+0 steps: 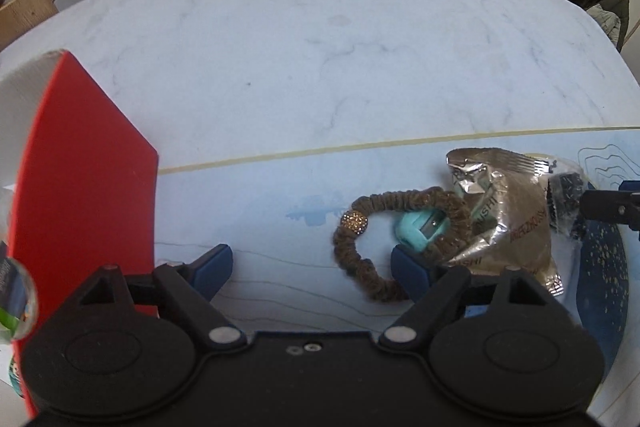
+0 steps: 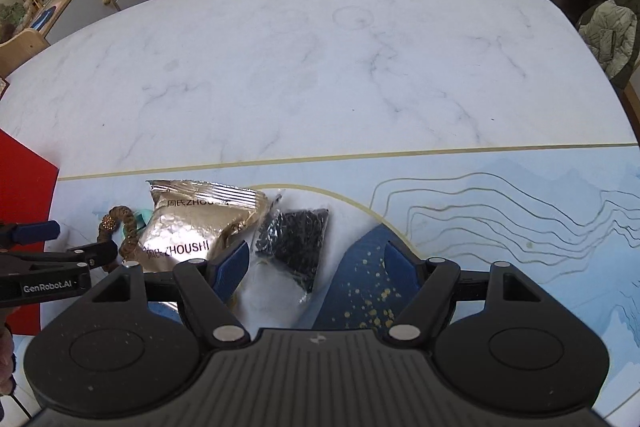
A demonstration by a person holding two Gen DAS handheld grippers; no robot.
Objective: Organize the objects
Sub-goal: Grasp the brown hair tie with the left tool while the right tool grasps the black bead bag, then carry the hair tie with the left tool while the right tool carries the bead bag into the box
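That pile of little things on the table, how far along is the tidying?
Barely started, it seems. The hair tie, teal sharpener, foil packet and clear bag of black bits lie bunched on the mat. Both the left gripper and right gripper are open and empty. Nothing visibly sits in the red box.

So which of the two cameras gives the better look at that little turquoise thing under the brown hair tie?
The left wrist view. There the turquoise pencil sharpener shows its blade slot, with the brown hair tie draped over it. In the right wrist view only a sliver of it peeks out between the hair tie and the silver packet.
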